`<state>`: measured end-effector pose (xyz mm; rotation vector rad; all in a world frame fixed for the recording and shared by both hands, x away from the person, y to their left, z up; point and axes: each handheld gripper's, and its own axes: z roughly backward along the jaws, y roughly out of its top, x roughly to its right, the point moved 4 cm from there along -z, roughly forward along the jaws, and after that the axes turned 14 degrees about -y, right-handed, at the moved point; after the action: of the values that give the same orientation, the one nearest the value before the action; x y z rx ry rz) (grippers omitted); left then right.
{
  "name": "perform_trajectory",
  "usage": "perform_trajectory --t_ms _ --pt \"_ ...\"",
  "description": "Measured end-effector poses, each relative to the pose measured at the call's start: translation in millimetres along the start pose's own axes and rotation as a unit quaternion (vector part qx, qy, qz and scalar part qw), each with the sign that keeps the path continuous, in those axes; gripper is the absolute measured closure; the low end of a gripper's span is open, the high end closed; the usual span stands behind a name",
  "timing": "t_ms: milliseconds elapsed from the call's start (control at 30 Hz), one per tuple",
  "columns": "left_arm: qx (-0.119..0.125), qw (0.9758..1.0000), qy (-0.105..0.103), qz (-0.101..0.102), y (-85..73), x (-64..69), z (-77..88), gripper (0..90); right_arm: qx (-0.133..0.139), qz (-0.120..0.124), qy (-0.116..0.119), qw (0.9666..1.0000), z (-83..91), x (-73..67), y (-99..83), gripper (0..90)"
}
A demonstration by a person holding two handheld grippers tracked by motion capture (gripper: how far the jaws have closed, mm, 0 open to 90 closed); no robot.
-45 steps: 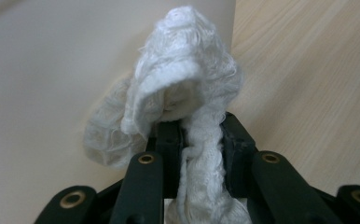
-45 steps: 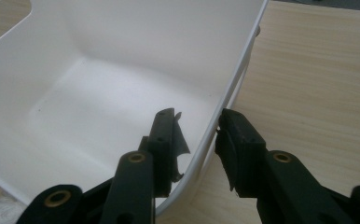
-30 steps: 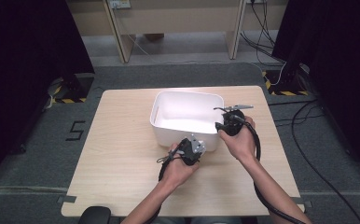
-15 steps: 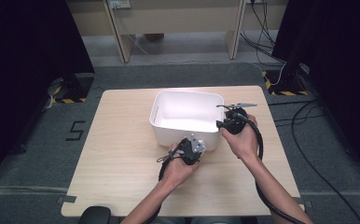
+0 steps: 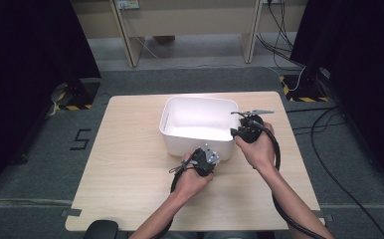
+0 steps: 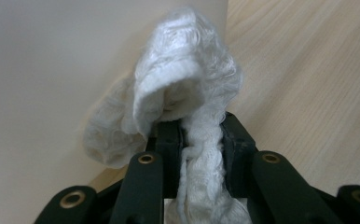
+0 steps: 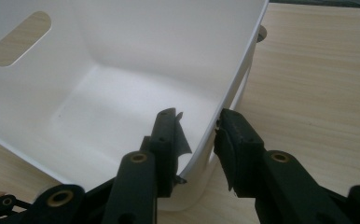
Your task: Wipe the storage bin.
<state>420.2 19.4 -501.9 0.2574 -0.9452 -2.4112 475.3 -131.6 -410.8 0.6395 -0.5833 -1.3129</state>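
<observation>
While the left gripper [image 5: 206, 159] sits low at the near wall of the white plastic bin [image 5: 200, 124], its jaws are clamped tight on a wad of white fluffy cloth [image 6: 187, 98], which bulges out ahead of them in the left gripper view and presses against the bin's outer face. Held that way, with the cloth bunched at the tips, it looks set up for wiping the wall rather than for carrying the cloth anywhere.

A little farther along, the right gripper [image 7: 197, 135] straddles the bin's rim at its right near corner: one jaw stands inside the wall, the other outside, and the rim runs between them. These jaws have just been closing around the wall, but a gap shows on the outer side, so they are not yet pinching it. The likely reason for this placing is to steady the bin so it does not slide on the desk [image 5: 130, 199] under the rubbing.

Beyond both hands the bin stands upright in the middle of the desk, its inside bare, with a slot handle [image 7: 19, 37] in the far wall.
</observation>
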Motion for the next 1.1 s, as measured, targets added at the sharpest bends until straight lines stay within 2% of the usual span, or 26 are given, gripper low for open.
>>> perform_trajectory --t_ms 600,1100 --pt "-0.011 0.9999 -0.004 0.003 -0.1 1.2 -9.7 72.6 0.003 0.001 -0.002 1.0000 -0.5 -0.6 0.2 69.2" --pt "0.002 0.9999 -0.010 -0.007 11.3 7.8 -7.6 72.6 0.004 -0.001 -0.004 1.0000 0.0 -1.3 -0.2 69.3"
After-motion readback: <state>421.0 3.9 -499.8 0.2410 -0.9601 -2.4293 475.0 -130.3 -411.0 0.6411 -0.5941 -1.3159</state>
